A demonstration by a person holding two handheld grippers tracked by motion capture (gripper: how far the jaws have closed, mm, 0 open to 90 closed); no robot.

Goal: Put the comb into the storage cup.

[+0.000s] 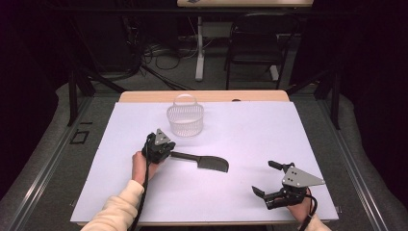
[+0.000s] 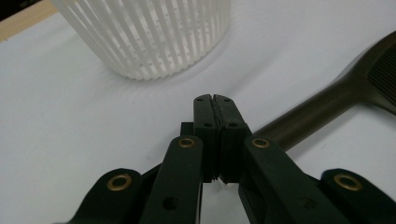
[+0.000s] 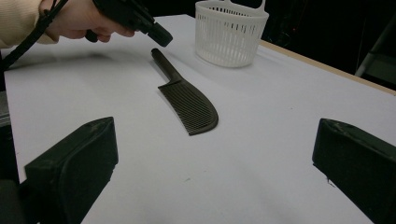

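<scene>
one dark comb (image 1: 204,162) lies on the white table (image 1: 250,139), and one white slatted basket (image 1: 185,119) stands there too. two grippers are present, the left gripper (image 1: 161,147) and the right gripper (image 1: 268,179). one chair (image 1: 255,43) stands behind the table.

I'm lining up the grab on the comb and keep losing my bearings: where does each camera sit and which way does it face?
High view: above the person's side, looking forward and down on the table; forearms, left gripper and right gripper enter below.
Left gripper view: along its shut jaws, facing the basket.
Right gripper view: along its open jaws, facing the far hand.
All three share the comb and basket.
</scene>
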